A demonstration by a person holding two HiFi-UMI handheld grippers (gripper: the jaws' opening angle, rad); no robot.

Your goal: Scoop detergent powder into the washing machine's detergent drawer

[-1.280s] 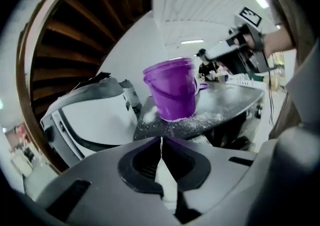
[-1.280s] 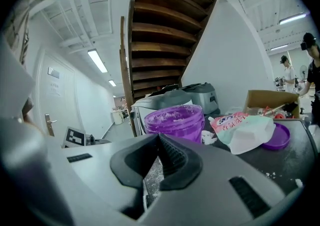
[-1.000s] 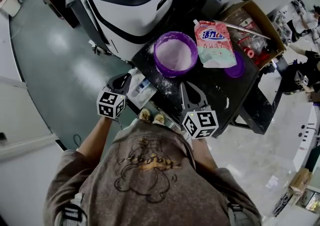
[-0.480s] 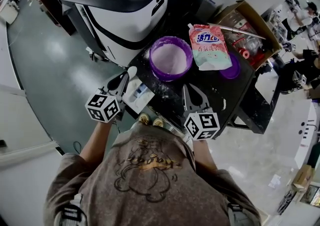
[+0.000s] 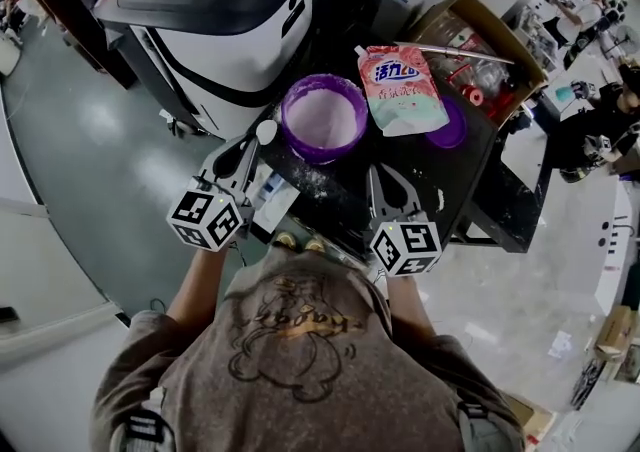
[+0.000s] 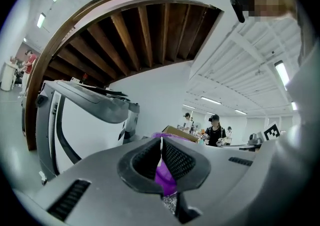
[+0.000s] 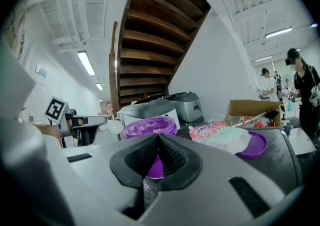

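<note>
Left gripper (image 5: 243,152) was clamped on the scoop (image 5: 266,130) handle, bowl just left of tub (image 5: 322,118). Right gripper (image 5: 386,180) was closed and empty below the tub. Drawer (image 5: 268,192) sat below-left of the tub. Couldn't tell if powder was in it, so the dump probably remained. Pouch (image 5: 400,90), right of the tub: Chinese print, not legible.

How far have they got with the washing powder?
The purple tub stands open, holding powder. The left hand-held gripper grips a white spoon beside the tub's rim. The right hand-held gripper rests shut and empty. Scooping powder into the drawer remains; its contents are not visible.
</note>
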